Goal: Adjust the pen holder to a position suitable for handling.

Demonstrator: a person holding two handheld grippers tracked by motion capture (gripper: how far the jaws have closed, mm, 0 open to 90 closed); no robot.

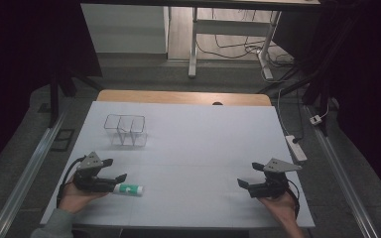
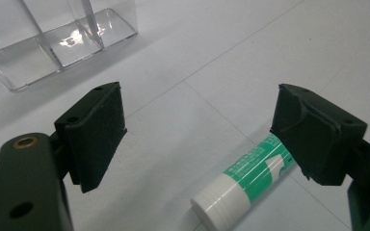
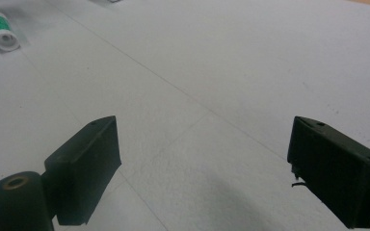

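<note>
On the white table (image 1: 203, 148), near its front left corner, a green-and-white glue stick (image 1: 128, 189) lies on its side just beside the left gripper (image 1: 115, 169), whose jaws stand wide apart with nothing between them. The right gripper (image 1: 250, 174) rests well apart at the front right, jaws spread and empty too. A clear divided organizer (image 1: 125, 130) stands farther back. To grasp well, I would shift the left gripper so the tube sits centred between the pads, crosswise to its length, then close gently to stop it rolling.
</note>
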